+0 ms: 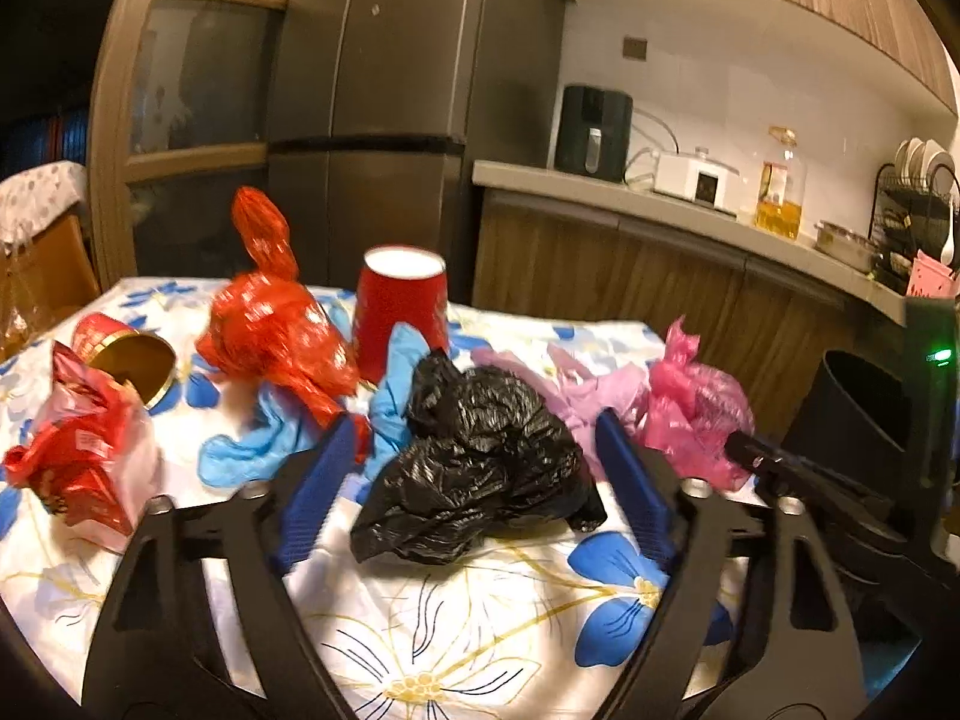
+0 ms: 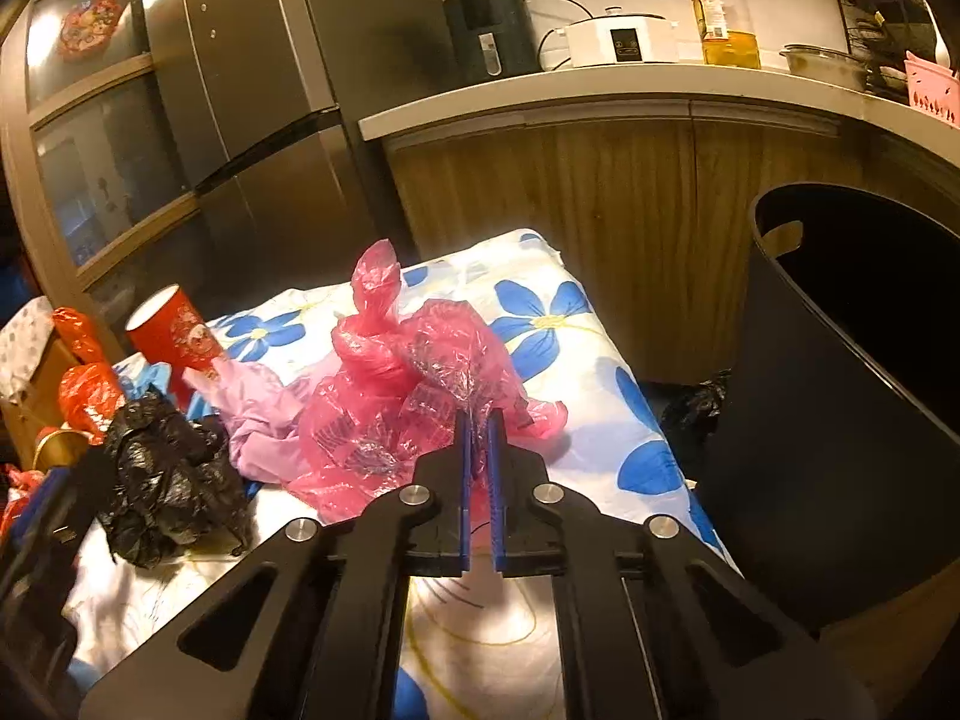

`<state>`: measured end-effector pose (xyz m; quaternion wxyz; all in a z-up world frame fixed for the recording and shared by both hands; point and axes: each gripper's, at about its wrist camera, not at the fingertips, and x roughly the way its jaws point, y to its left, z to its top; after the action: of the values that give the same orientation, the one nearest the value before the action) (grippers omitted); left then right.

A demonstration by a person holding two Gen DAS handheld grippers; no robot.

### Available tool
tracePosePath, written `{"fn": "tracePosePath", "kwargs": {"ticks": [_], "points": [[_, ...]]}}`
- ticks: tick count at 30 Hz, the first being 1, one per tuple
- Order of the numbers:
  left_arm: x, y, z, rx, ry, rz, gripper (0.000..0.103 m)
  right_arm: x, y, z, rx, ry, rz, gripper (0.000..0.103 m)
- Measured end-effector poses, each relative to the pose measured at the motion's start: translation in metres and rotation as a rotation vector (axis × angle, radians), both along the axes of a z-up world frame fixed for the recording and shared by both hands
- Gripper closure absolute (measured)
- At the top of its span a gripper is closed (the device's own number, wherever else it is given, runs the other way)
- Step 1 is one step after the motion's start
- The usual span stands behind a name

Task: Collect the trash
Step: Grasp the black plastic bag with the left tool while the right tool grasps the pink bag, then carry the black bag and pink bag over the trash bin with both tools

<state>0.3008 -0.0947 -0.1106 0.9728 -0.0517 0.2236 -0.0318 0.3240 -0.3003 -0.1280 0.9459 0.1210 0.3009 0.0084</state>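
Trash lies on a floral tablecloth (image 1: 456,618). My left gripper (image 1: 474,426) is open, its blue fingers either side of a crumpled black plastic bag (image 1: 480,468), which also shows in the right wrist view (image 2: 168,474). My right gripper (image 2: 479,420) is shut on a crumpled pink plastic bag (image 2: 396,384), seen in the left wrist view (image 1: 690,402) at the right. A black trash bin (image 2: 840,408) stands right of the table, its opening towards me.
A red paper cup (image 1: 401,306), a red plastic bag (image 1: 270,330), a blue glove (image 1: 282,432), a lilac glove (image 1: 570,390), a gold-lined tin (image 1: 129,357) and a red-and-white wrapper (image 1: 84,456) lie on the table. A fridge (image 1: 372,120) and kitchen counter (image 1: 660,210) stand behind.
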Motion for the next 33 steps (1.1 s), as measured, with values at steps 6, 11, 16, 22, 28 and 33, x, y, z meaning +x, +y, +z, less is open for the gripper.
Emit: {"fn": "tracePosePath", "kwargs": {"ticks": [6,11,16,22,28,33], "points": [[0.011,0.005,-0.011,-0.04,0.08,-0.027,0.064,-0.011,-0.003,0.006,0.024,-0.023,0.012,0.101],[0.009,0.003,-0.015,-0.046,0.102,-0.054,0.099,-0.027,-0.003,0.015,0.014,-0.062,0.01,0.101],[-0.005,0.008,-0.013,-0.064,0.077,-0.05,0.103,-0.047,-0.006,0.024,0.005,-0.097,0.007,0.101],[-0.041,0.02,0.003,-0.103,0.034,-0.043,0.103,-0.079,-0.009,0.037,-0.006,-0.14,0.003,0.101],[-0.084,0.028,0.028,-0.093,-0.043,-0.051,0.103,-0.113,-0.009,0.053,-0.009,-0.19,-0.008,0.101],[-0.114,0.027,0.043,-0.08,-0.088,-0.07,0.103,-0.144,-0.007,0.066,-0.007,-0.225,-0.014,0.101]]}}
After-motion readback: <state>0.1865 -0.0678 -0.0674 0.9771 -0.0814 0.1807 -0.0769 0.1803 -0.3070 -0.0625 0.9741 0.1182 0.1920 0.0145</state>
